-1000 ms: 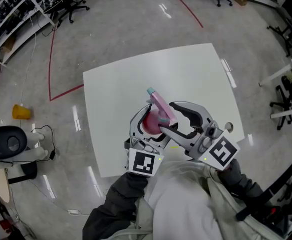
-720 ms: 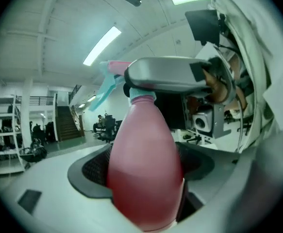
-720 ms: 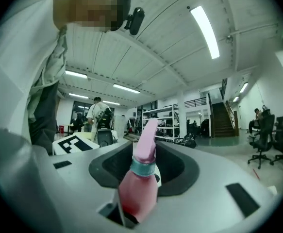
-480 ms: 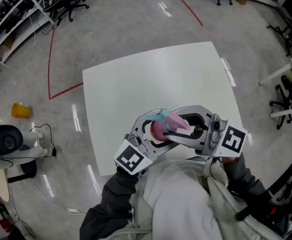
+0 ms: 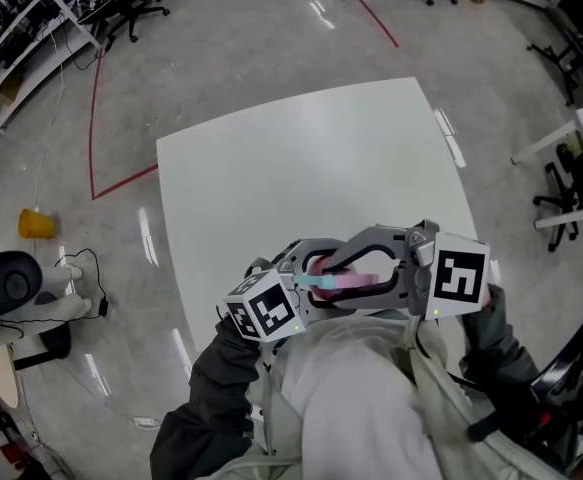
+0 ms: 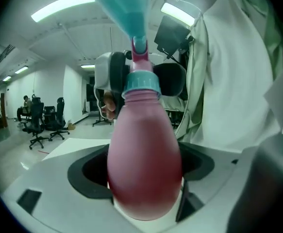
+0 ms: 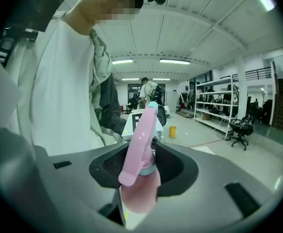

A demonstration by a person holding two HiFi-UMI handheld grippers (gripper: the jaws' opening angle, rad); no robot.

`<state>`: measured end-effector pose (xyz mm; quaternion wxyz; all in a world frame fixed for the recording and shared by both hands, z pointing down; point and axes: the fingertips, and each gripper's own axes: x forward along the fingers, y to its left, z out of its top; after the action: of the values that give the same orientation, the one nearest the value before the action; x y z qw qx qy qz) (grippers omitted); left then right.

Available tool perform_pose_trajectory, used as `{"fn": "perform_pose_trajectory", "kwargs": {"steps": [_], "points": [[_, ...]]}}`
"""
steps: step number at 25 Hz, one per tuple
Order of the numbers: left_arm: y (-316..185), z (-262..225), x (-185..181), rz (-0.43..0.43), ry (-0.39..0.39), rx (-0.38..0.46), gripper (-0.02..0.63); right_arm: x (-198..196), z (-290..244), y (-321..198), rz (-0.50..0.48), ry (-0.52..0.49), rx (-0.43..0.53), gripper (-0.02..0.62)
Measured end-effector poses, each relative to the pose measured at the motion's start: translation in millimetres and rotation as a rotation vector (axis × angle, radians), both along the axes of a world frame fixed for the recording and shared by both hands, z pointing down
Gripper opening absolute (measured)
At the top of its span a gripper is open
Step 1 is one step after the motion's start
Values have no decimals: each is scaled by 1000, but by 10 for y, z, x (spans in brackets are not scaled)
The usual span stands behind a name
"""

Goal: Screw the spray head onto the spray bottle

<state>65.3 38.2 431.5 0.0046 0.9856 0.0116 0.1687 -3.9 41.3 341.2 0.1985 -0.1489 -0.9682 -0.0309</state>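
While held over the table's (image 5: 301, 168) near edge, head view: spray bottle (image 5: 356, 281), teal nozzle leftward. Left gripper view: left gripper (image 6: 143, 183) pinching the bottle's pink belly. Right gripper view: right gripper (image 7: 139, 183) clamped on spray head (image 7: 140, 135).

Standing here, I can't read a single word, brand name or number anywhere. The only signs are coded black-and-white patterns, not letters. One square marker (image 5: 267, 314) sits on the cube at the back of the left tool (image 6: 143, 188). A second square marker (image 5: 459, 278) sits on the cube at the back of the right tool (image 7: 139, 183). In the right gripper view, a marker face (image 7: 133, 124) shows straight ahead of the jaws, partly covered and too small to make out.
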Motion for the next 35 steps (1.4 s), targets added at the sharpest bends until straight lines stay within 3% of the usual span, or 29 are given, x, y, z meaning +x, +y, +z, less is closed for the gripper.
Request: {"fn": "perform_pose_trajectory", "kwargs": {"steps": [4, 8, 10, 14, 16, 21, 25, 31, 35], "points": [[43, -108, 66, 26, 107, -74, 416, 69, -5, 12, -44, 39, 23, 135], [97, -261, 2, 49, 236, -144, 416, 118, -88, 5, -49, -34, -100, 135], [109, -271, -30, 50, 250, -167, 416, 137, -98, 1, -37, -35, -127, 135], [43, -229, -68, 16, 223, -167, 416, 118, -26, -54, -26, 20, -65, 137], [-38, -297, -68, -27, 278, -186, 416, 84, -76, -131, 32, -16, -72, 137], [-213, -479, -154, -117, 377, -197, 416, 113, -423, -451, 259, -248, -95, 138], [-211, -442, -186, -100, 357, -199, 416, 157, -470, -466, 261, -290, -87, 135], [-148, -288, -142, -10, 185, -122, 414, 71, -397, -376, 228, -193, -18, 109], [-113, -216, -148, 37, 125, -155, 413, 111, -292, -310, 169, -104, 46, 103]]}}
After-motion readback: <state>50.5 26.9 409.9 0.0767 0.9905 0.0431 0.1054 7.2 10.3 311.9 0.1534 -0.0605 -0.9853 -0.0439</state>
